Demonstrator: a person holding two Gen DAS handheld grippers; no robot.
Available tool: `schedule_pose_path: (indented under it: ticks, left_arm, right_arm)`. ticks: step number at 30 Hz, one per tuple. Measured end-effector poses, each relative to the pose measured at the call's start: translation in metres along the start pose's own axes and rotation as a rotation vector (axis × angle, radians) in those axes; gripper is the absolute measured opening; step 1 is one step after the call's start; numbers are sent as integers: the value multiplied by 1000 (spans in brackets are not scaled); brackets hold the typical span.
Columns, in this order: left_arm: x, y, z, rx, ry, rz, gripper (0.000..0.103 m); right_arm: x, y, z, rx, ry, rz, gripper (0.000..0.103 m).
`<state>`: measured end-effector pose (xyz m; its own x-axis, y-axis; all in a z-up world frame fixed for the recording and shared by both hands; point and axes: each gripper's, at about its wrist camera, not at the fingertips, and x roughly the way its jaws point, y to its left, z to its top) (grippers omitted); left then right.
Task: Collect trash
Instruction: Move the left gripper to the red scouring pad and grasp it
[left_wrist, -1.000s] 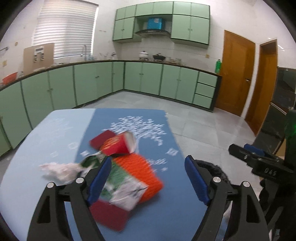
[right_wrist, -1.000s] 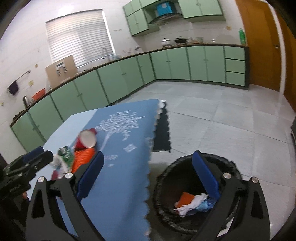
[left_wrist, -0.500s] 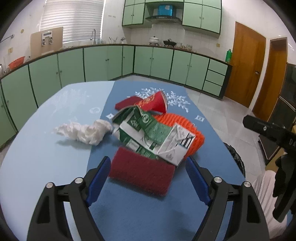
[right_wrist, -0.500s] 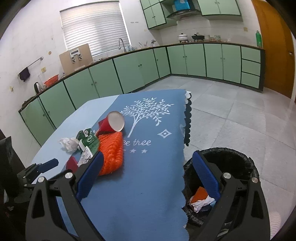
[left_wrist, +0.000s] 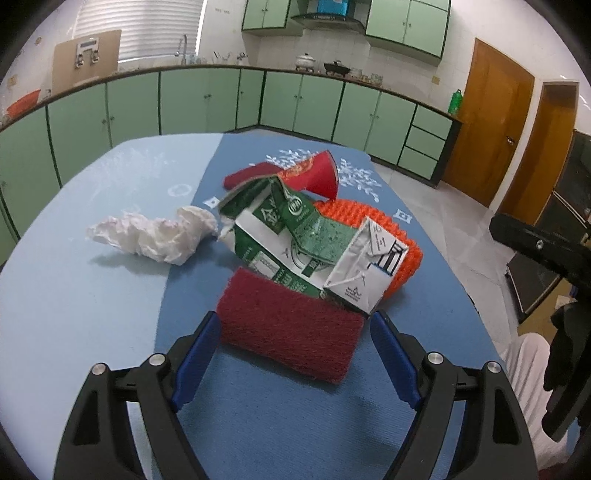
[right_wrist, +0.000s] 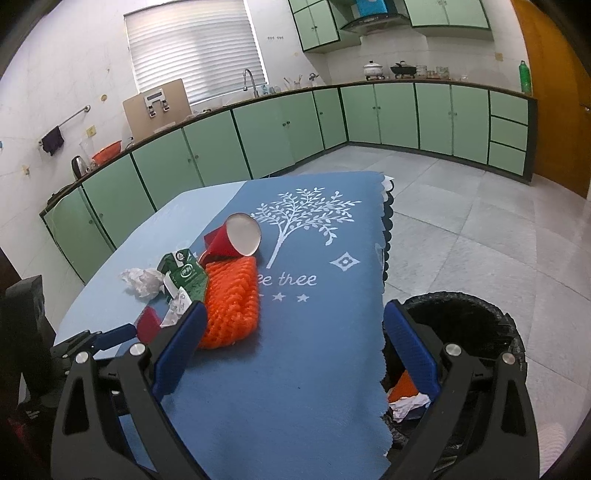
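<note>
Even, soft indoor light filled both sharp fisheye views; cabinets (right_wrist: 258, 136) bowed at the edges, corners vignetted black.

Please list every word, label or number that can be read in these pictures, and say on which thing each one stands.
"ee thee": on the blue tablecloth, right wrist view; the first letters are hidden behind the orange net.
Green carton: round logo and small print, too blurred to read.
Cardboard box on the counter: markings unreadable.
</note>
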<state>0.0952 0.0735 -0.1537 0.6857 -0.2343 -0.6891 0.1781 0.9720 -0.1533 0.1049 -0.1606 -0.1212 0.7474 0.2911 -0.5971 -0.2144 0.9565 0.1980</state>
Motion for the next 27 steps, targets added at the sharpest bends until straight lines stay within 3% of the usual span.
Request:
schedule_pose_path:
  ticks: [7,17,27]
  left_arm:
    - [8,-2,3,38,21,15,87]
    - [18,5,6,10,70,20,93]
    - [20,4,5,9,68,36,90]
  right_arm:
    - [4,-3,1,2,11,6,94]
    - [9,-3,3,2,21,15,94]
    - [7,-4,3,1,21,16,94]
